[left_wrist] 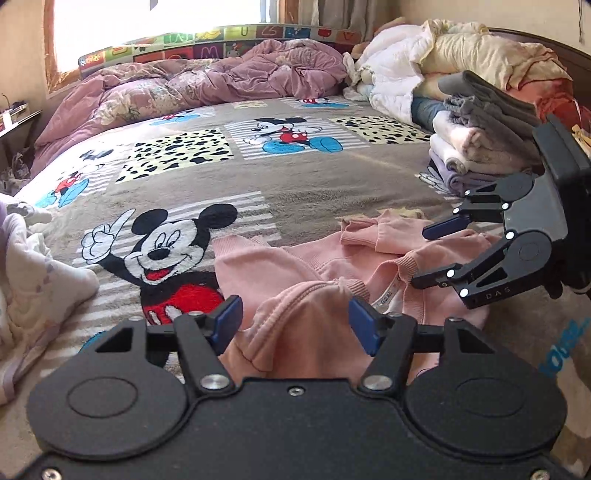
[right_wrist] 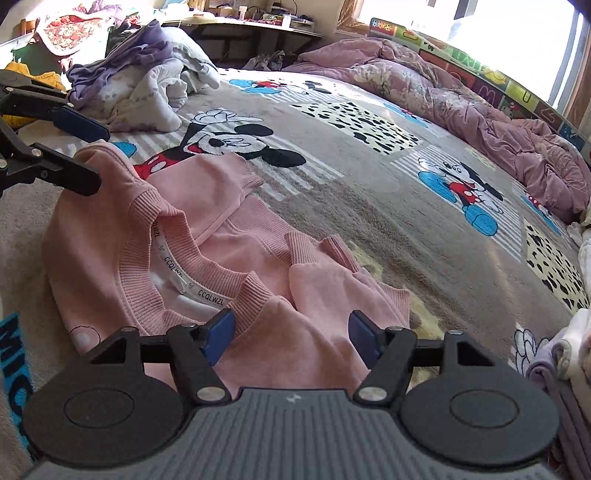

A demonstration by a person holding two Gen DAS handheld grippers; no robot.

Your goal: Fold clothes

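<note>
A pink sweatshirt (right_wrist: 236, 258) lies partly folded on the Mickey Mouse bedspread (right_wrist: 369, 177), sleeves tucked over its body, neck label showing. It also shows in the left wrist view (left_wrist: 295, 325). My left gripper (left_wrist: 295, 321) is open, its blue pads astride a raised shoulder of the sweatshirt. My right gripper (right_wrist: 291, 332) is open over the other shoulder, beside the collar. The right gripper also shows in the left wrist view (left_wrist: 428, 254), open above the sweatshirt. The left gripper shows in the right wrist view (right_wrist: 88, 151), open at the shoulder.
A stack of folded clothes (left_wrist: 480, 147) stands to the right on the bed. A loose pile of white and purple clothes (right_wrist: 147, 81) lies to the left. A rumpled mauve quilt (left_wrist: 207, 85) runs along the far side by the window. A desk (right_wrist: 251, 26) stands beyond.
</note>
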